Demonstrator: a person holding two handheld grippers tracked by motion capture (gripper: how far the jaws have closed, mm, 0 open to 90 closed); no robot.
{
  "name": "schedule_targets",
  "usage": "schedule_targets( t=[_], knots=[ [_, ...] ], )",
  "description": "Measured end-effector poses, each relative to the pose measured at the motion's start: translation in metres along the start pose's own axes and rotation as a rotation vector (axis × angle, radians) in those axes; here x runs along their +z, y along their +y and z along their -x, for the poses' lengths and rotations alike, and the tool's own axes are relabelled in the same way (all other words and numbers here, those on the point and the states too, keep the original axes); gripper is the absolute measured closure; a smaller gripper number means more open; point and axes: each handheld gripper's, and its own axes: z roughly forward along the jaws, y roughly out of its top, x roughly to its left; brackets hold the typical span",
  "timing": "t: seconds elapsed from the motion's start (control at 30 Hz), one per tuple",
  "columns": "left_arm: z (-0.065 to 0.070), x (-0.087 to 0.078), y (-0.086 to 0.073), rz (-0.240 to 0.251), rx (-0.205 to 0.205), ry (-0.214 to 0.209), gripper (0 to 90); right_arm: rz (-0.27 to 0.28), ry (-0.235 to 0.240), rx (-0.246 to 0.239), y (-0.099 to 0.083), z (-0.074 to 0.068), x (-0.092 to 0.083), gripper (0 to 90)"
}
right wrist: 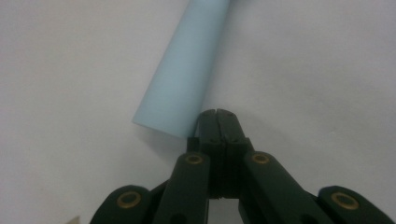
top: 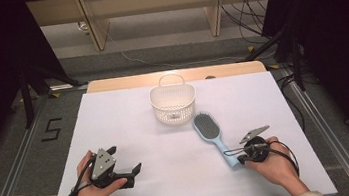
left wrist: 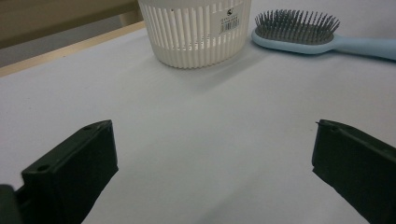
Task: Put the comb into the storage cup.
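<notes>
The right gripper (right wrist: 216, 113) has its jaws pressed together with nothing between them, tips just beside the near end of the pale blue hairbrush (top: 212, 136) handle. The brush lies right of centre on the table (top: 131, 133), bristles up, its head near the white basket (top: 173, 103). The left gripper (left wrist: 212, 154), at near left, has its jaws wide apart over bare table.

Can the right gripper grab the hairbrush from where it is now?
Probably not yet. The right gripper sits right at the end of the hairbrush handle with nothing between, but its jaws are shut beside the handle, so it would have to open first.
</notes>
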Motion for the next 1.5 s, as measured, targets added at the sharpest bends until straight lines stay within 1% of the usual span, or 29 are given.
schedule_targets(
  t=[0.17,0.2,0.27,0.3,0.33,0.4,0.47,0.57,0.63,0.7,0.73,0.8,0.83,0.9,0.97,1.13,1.23,1.5],
  knots=[
    [0.0,0.0,0.0,0.0,0.001,-0.001,0.0,-0.01,0.021,-0.022,0.002,-0.007,0.001,90.0],
    [0.0,0.0,0.0,0.0,0.001,0.0,0.0,-0.01,0.031,-0.016,0.003,-0.009,0.002,90.0],
    [0.0,0.0,0.0,0.0,0.001,0.0,0.0,-0.015,0.032,-0.031,0.004,-0.012,0.002,90.0],
    [0.0,0.0,0.0,0.0,0.001,0.0,0.0,-0.015,0.032,-0.031,0.004,-0.012,0.002,90.0],
    [0.0,0.0,0.0,0.0,0.0,0.0,0.0,-0.017,0.046,-0.033,0.005,-0.015,0.003,90.0],
    [0.0,0.0,0.0,0.0,0.001,0.0,0.0,-0.019,0.046,-0.038,0.006,-0.018,0.004,90.0],
    [0.0,0.0,0.0,0.002,0.002,0.002,0.0,-0.021,0.057,-0.042,0.007,-0.021,0.005,90.0],
    [0.0,0.0,0.0,0.002,0.0,0.002,0.0,-0.022,0.055,-0.051,0.008,-0.023,0.006,90.0],
    [0.0,0.0,0.0,0.001,0.001,0.0,0.0,-0.021,0.066,-0.052,0.009,-0.025,0.006,90.0],
    [0.001,0.0,0.0,0.0,0.003,0.0,0.0,-0.024,0.061,-0.061,0.01,-0.028,0.007,90.0],
    [0.001,0.0,0.0,0.0,0.002,-0.001,0.0,-0.024,0.073,-0.06,0.01,-0.03,0.008,90.0],
    [0.0,0.0,0.0,0.0,0.001,-0.002,0.0,-0.025,0.067,-0.065,0.012,-0.032,0.008,90.0],
    [0.0,0.0,0.0,0.0,0.0,-0.003,0.0,-0.025,0.073,-0.068,0.012,-0.032,0.008,90.0],
    [0.0,0.0,0.0,0.001,-0.001,-0.003,0.0,-0.028,0.069,-0.075,0.013,-0.034,0.009,90.0],
    [0.0,0.0,0.0,0.0,0.001,-0.004,0.0,-0.025,0.077,-0.073,0.013,-0.036,0.01,90.0],
    [0.001,0.0,0.0,0.0,0.002,-0.002,0.0,-0.027,0.079,-0.083,0.015,-0.039,0.011,90.0],
    [0.001,0.0,0.0,0.0,0.002,-0.003,0.0,-0.029,0.079,-0.08,0.015,-0.04,0.011,90.0],
    [0.001,0.0,0.0,0.0,0.001,-0.004,0.0,-0.032,0.066,-0.1,0.017,-0.044,0.012,90.0]
  ],
)
